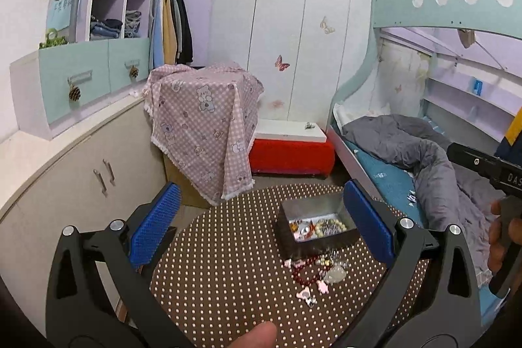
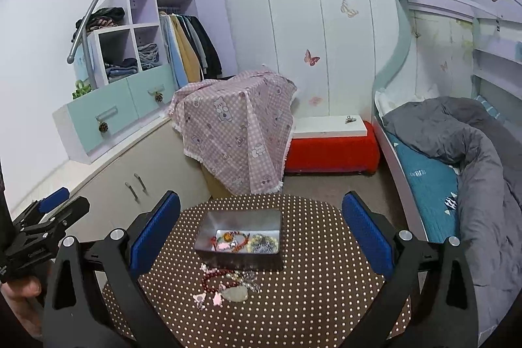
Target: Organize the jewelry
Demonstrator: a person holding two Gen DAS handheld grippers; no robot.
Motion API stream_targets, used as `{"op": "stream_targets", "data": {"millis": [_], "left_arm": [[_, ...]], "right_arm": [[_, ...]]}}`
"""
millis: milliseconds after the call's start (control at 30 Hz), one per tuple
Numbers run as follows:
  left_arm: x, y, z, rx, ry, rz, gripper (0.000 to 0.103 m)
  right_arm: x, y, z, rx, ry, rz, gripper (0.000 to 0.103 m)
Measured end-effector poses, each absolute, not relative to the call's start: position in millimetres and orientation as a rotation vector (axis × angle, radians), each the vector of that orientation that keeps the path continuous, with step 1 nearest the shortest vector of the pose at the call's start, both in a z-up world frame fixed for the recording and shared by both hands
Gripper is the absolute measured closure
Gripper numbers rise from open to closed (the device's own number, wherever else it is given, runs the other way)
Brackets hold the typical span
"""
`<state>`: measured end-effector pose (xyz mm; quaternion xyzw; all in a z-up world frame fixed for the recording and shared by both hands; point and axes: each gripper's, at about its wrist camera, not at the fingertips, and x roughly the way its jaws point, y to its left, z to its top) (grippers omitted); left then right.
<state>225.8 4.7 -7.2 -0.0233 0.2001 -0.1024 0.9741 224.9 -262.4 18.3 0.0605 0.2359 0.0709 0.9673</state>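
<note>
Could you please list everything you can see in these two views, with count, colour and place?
Round table: one, brown with white dots, foreground.
Tin box: one, dark grey, open, on the table, holding mixed jewelry.
Loose jewelry: one pile, red beads, pink and silver pieces, on the table beside the box.
Checked cloth: one, pink, draped over furniture behind the table.
Red bench: one, white top, against the wardrobe.
Wardrobe: one, white with butterfly stickers, back wall.
Bunk bed: one, teal frame, grey duvet, at right.
Left gripper: one, black with blue pads, open, empty.
Right gripper: one, same colours, open, empty.
</note>
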Motion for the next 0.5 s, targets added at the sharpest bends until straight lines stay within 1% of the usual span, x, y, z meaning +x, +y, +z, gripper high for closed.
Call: {"op": "stream_targets", "data": {"millis": [267,500], "left_arm": [[220.2,5.0,-36.5,-0.048,0.461,-0.200,0.006],[217.2,-3.3,-69.4,-0.021,0.541,-0.209,0.006]], "right_arm": [[220.3,-263.7,-2.6,0.122,0.526,0.121,0.007],[222.9,-260.0,-33.5,0.097,0.605,0.118,0.007]]}}
